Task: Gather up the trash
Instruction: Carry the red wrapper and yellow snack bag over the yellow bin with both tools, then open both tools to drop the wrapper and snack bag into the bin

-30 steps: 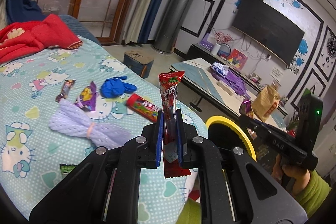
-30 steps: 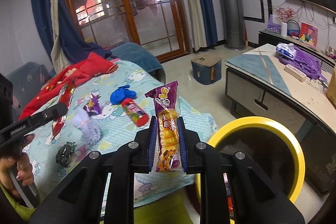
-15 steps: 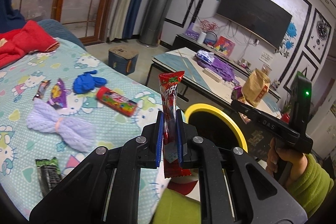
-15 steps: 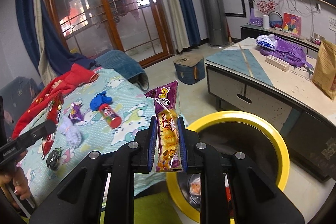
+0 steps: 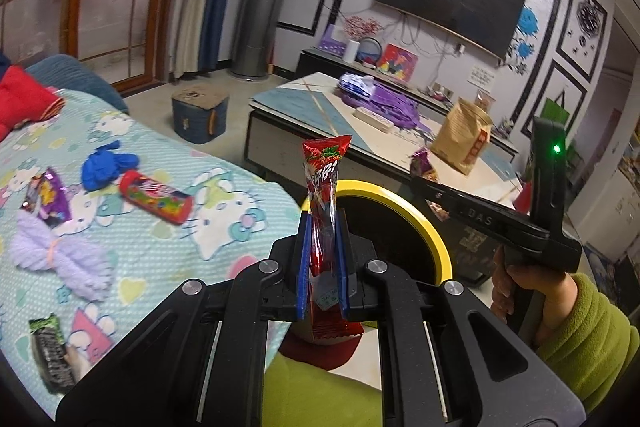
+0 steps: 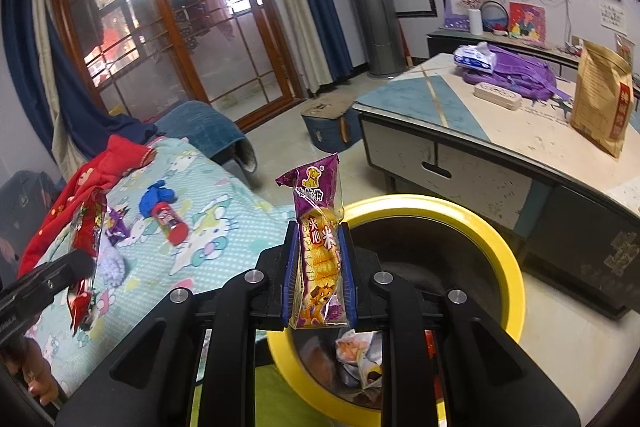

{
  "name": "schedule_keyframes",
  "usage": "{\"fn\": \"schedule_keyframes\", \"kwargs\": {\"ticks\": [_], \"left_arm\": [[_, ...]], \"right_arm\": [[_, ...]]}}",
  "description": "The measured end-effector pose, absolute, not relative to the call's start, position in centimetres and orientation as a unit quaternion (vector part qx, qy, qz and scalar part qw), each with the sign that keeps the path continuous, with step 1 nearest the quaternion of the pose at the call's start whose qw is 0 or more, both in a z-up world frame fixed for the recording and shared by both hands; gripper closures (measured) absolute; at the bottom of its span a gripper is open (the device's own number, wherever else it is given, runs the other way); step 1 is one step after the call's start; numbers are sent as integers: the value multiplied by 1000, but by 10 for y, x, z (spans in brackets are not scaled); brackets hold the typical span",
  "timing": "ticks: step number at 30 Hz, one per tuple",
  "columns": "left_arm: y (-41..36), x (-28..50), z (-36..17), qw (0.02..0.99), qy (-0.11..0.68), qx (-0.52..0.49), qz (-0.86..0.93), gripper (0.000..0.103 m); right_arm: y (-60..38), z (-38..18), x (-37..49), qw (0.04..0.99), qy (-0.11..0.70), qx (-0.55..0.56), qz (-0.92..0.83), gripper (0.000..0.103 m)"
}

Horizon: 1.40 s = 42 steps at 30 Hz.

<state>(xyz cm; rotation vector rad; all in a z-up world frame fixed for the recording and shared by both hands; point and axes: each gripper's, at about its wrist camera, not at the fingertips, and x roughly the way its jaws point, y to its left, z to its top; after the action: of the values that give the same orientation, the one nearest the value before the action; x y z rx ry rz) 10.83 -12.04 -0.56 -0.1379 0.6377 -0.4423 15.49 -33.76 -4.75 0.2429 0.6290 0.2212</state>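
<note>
The purple snack pack (image 6: 318, 251), clamped upright in the right gripper (image 6: 317, 263), is held nearer the yellow bin (image 6: 508, 263) than the left gripper (image 5: 323, 263), closed on a red wrapper (image 5: 324, 227).

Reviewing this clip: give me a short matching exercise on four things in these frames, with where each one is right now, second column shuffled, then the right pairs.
Things
1. red snack stick
2. purple snack pack
3. blue glove
4. brown paper bag

Places
A. lying on the bed cover
B. clamped in the right hand-held gripper
C. standing on the low table
D. clamped in the left hand-held gripper

Pairs: 1-D, 2-B, 3-A, 4-C
</note>
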Motion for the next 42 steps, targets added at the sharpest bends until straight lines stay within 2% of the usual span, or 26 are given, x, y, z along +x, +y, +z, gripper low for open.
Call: {"fn": "schedule_keyframes", "kwargs": {"ticks": [21,35,41,42], "left_arm": [[-199,137,-55,893,362,-21,-268,96],[-225,159,-87,869,403,-11,-285,96],[-227,167,-93,867,409,-16,-286,95],[-227,168,-93,868,408,-17,-283,89]], "right_arm": [[-387,-94,174,919,357,158,57,84],[-404,-114,182,908,374,183,49,83],[-412,-119,183,905,375,196,41,80],[-413,-119,183,905,374,198,39,79]]}}
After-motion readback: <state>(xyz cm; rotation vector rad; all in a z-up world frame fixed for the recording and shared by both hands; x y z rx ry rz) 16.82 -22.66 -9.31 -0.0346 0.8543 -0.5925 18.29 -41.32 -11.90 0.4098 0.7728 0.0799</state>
